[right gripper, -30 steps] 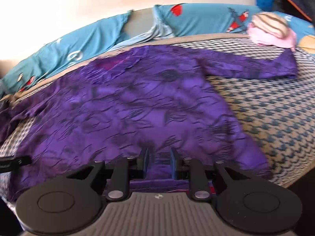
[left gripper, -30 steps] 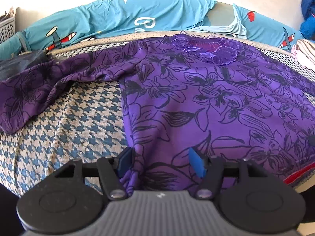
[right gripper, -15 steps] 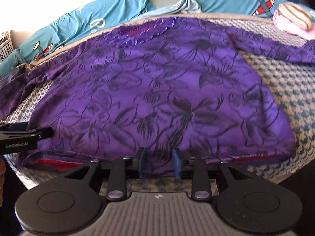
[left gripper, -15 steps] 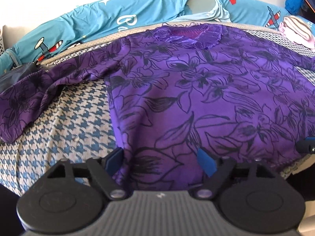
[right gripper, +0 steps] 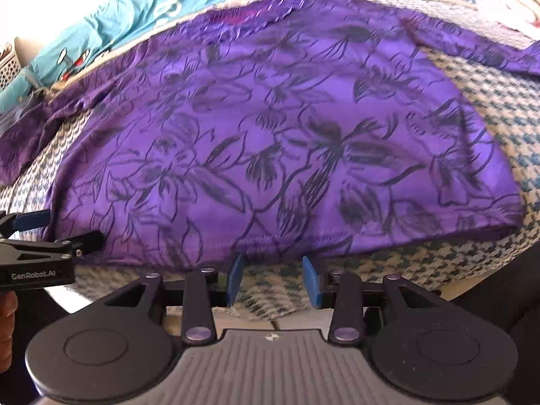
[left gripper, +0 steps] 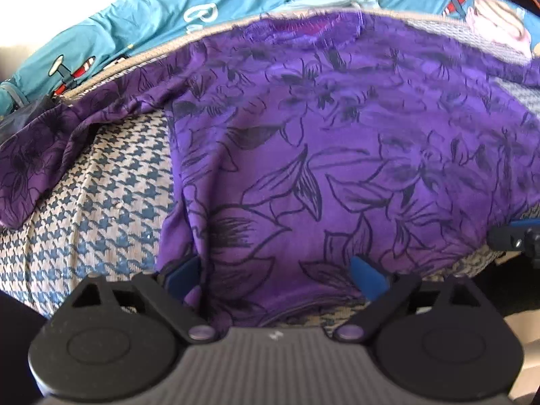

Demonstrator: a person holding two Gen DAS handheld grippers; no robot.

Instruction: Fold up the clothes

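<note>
A purple long-sleeved top with black flower outlines [left gripper: 320,155] [right gripper: 270,128] lies spread flat on a houndstooth bedcover [left gripper: 94,202], hem toward me, sleeves stretched out to both sides. My left gripper [left gripper: 275,276] hovers at the hem's left corner. Its jaws are opening wide; the cloth lies between the blue pads [left gripper: 368,278] without being pinched. My right gripper [right gripper: 273,278] sits just off the hem's middle, its jaws opening too, with only bedcover between its pads [right gripper: 234,278]. The left gripper's side [right gripper: 40,256] also shows at the left edge of the right wrist view.
Blue bedding with aeroplane prints [left gripper: 135,27] runs along the back. A pink and striped bundle [left gripper: 499,17] lies at the back right. A white basket [right gripper: 8,64] stands at the far left. The bed's front edge [right gripper: 371,270] is right under the grippers.
Both grippers have let go of the hem and opened, the left much wider. The top now lies flat and smoothed, and both hands have drawn back toward the bed's front edge.
</note>
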